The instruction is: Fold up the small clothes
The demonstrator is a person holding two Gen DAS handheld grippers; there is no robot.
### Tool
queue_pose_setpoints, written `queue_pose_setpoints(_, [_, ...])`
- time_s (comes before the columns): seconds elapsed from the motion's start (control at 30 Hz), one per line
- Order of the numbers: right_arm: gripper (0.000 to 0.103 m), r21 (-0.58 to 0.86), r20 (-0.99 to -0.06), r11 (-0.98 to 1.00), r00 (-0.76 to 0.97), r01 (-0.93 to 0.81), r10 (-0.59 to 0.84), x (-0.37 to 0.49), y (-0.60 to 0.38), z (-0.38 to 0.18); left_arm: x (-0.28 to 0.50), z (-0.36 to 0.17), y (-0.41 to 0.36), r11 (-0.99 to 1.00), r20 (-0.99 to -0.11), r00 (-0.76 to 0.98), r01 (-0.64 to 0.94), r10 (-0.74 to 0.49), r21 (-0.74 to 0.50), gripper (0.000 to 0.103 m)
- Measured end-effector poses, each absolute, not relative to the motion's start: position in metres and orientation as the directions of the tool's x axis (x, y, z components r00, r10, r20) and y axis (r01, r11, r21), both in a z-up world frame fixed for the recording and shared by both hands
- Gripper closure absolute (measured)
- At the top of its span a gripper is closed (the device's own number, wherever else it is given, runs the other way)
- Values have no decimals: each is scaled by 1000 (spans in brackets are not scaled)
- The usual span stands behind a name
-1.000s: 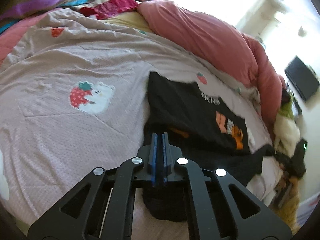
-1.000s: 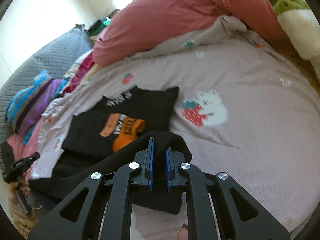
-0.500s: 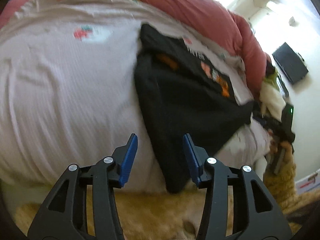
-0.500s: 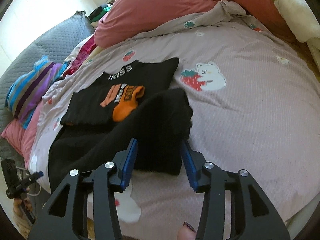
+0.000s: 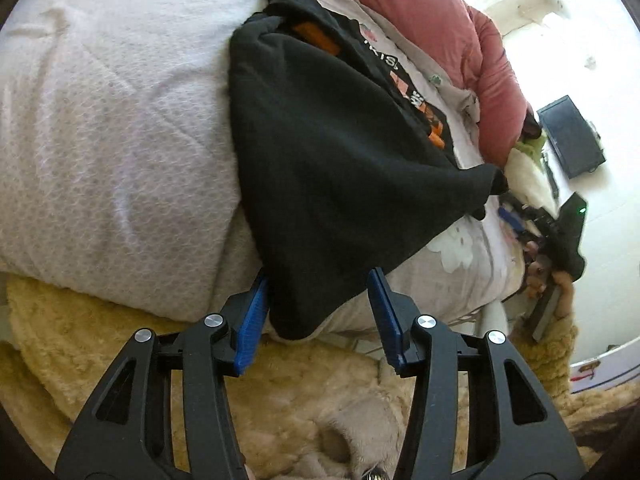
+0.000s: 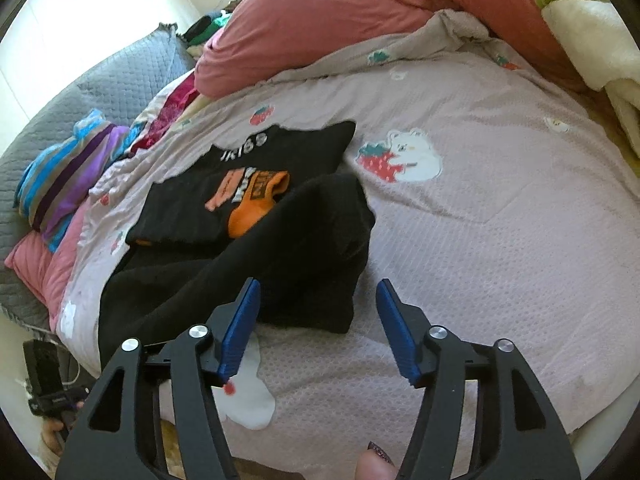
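With black garment draped off near bed edge for folding, left gripper half-open round corner, unpinched; right gripper opening, empty

My left camera looks steeply down along my fingers at the bed's edge, close over the black garment. My right camera looks down across the bed from nearby. The 2 views share that garment and the pink duvet.
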State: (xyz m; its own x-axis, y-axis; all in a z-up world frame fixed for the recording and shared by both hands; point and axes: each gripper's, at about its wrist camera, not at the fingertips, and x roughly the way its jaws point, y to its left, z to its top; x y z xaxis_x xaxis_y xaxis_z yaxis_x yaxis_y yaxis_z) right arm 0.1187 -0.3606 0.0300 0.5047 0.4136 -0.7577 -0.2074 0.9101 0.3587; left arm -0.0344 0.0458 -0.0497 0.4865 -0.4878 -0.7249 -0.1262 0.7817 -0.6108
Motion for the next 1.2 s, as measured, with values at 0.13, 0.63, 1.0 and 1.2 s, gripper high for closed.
queue_pose_setpoints(0.13, [41, 384, -737, 901, 521, -203, 431, 129, -365, 35, -29, -48, 44, 796, -743, 481, -140, -466, -589, 96])
queue_pose_setpoints(0.63, [94, 456, -703, 865, 510, -212, 496, 166, -364, 47, -3, 13, 85, 753, -643, 608, -110, -465, -649, 100])
queue_pose_setpoints(1.0, [94, 546, -565, 803, 604, -238, 563, 195, -369, 94, 66, 69, 137, 739, -575, 714, -120, -400, -663, 100])
queue_pose_setpoints(1.2, [94, 524, -547, 810, 626, -261, 556, 216, -355, 104, 112, 92, 156, 759, -583, 728, -134, -361, -638, 100])
